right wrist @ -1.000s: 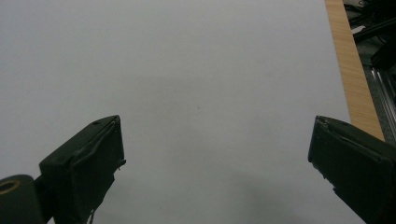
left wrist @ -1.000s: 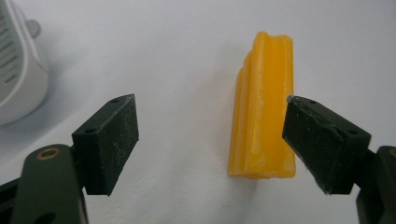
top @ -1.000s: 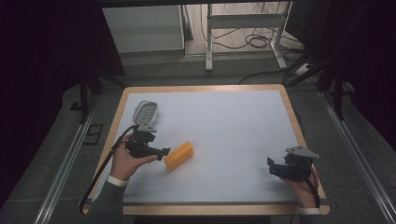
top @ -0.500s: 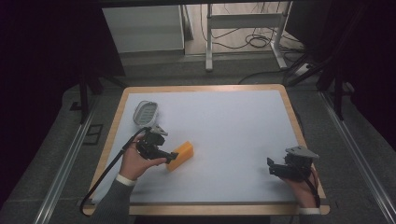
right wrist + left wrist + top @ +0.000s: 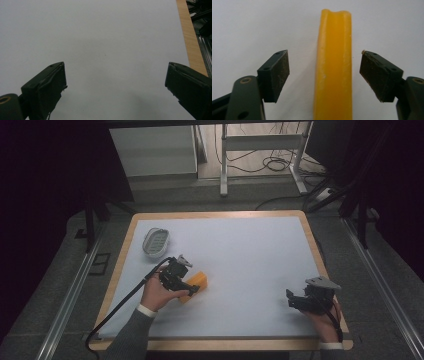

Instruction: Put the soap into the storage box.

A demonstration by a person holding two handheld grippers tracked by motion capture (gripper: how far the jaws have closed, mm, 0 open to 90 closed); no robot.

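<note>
Yellow block bracketed, not yet gripped.

The long yellow rubbery block point(image 5: 333, 67) lies on the white, wood-edged worktop point(image 5: 250, 255), left of centre toward the near side; the left gripper point(image 5: 324, 75) straddles it, jaws spread and clear of both faces, so closing and lifting seem left to do. The high view adds the grey oval perforated dish point(image 5: 155, 241) farther left and the right gripper point(image 5: 295, 300) idle near right, jaws released.

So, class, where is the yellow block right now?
In the high view the yellow block lies on the white table, left of centre, at the left gripper. In the left gripper view it runs between the open jaws, untouched.
</note>
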